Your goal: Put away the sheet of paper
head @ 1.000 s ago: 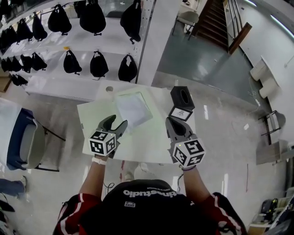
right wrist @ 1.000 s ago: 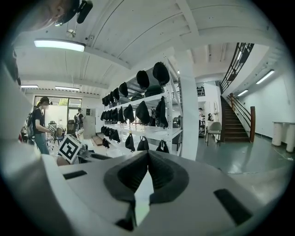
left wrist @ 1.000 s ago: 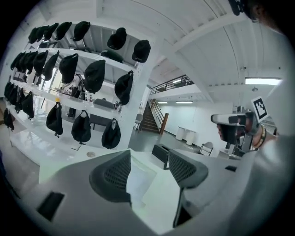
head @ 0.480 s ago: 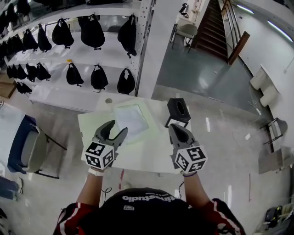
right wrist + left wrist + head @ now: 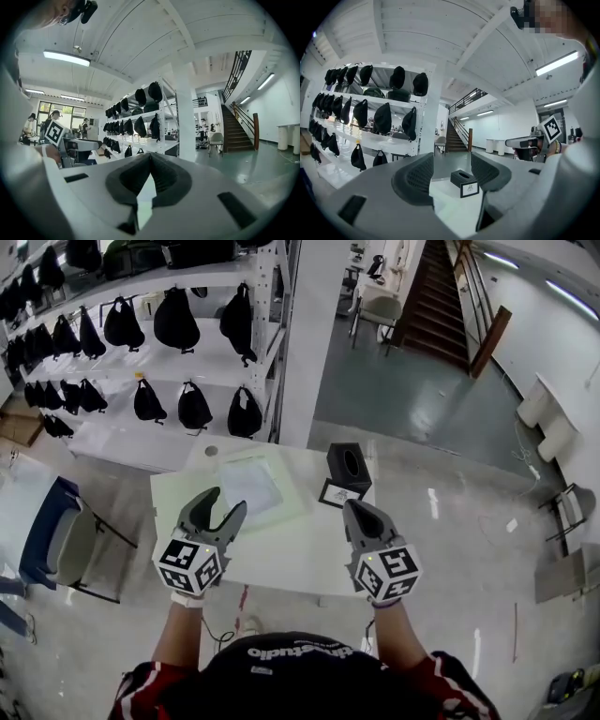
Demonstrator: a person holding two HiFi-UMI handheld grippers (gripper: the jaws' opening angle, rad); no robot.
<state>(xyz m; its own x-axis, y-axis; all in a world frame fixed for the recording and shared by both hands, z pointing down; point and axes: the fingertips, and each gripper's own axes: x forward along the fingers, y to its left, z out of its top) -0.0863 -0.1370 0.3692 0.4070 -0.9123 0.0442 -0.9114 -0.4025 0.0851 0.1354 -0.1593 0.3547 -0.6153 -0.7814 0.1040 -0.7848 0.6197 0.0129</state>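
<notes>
Task not started, going by the layout. Sheet of paper (image 5: 248, 481) lies flat on the far left part of the table (image 5: 291, 549), on top of a pale green underlay (image 5: 287, 507) that could be a folder or a mat; cannot tell which. Neither gripper touches it.

Left gripper (image 5: 223, 504) hovers over the near left of the table, just short of the sheet, jaws spread wide with nothing between them; its own view shows only tabletop through the gap. Right gripper (image 5: 356, 510) hovers over the near right side, jaws pressed together at the tips, empty.

Left to do, as a judgement: reach the sheet, pick up an edge, move it to wherever it is stored. No obvious storage spot is visible apart from the green underlay.

Surface: small pale table, mostly bare. Black tissue box (image 5: 349, 463) at the far right edge, small framed card (image 5: 337, 493) standing just in front of it, both well apart from the sheet. Small round hole (image 5: 211, 451) near the far left corner.

Room: large open hall, grey-green glossy floor (image 5: 422, 399). White shelving (image 5: 141, 343) behind the table, hung with black bags (image 5: 172, 320). Blue chair (image 5: 58, 545) to the left, staircase (image 5: 441, 282) at the far right.
</notes>
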